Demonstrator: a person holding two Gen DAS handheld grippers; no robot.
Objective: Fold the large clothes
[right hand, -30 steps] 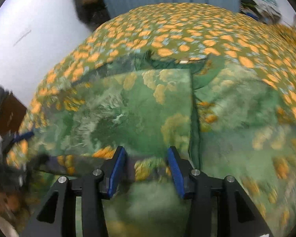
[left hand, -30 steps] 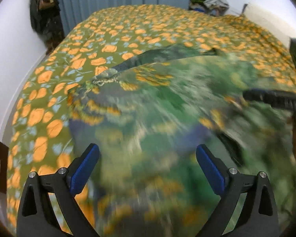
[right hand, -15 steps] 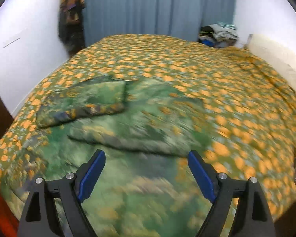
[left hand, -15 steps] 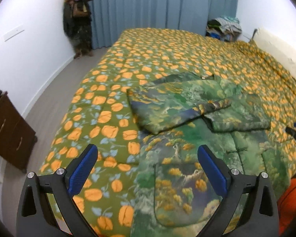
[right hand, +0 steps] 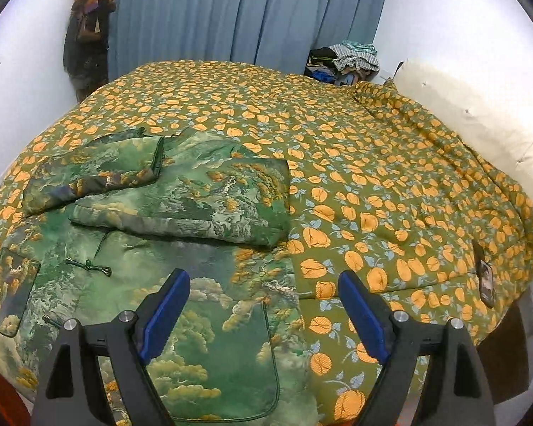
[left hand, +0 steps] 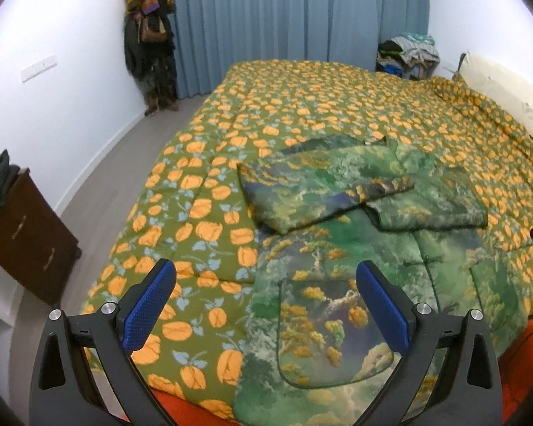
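A large green jacket with a landscape print (left hand: 341, 273) lies flat at the near edge of the bed, front up, in both views (right hand: 167, 277). Both sleeves are folded across its chest: the left sleeve (left hand: 302, 191) and the right sleeve (right hand: 209, 198). My left gripper (left hand: 266, 309) is open and empty above the jacket's lower left pocket. My right gripper (right hand: 263, 312) is open and empty above the jacket's lower right edge.
The bed carries a green quilt with orange flowers (right hand: 373, 163). A white pillow (right hand: 472, 120) lies at the right. A dark wooden cabinet (left hand: 25, 227) stands on the left floor. Clothes are piled (left hand: 408, 53) by the blue curtain (right hand: 231, 14). A phone (right hand: 485, 280) lies near the bed's right edge.
My right gripper has let go of the jacket sleeve and opened. Both grippers have pulled back and up from the jacket toward the near edge of the bed.
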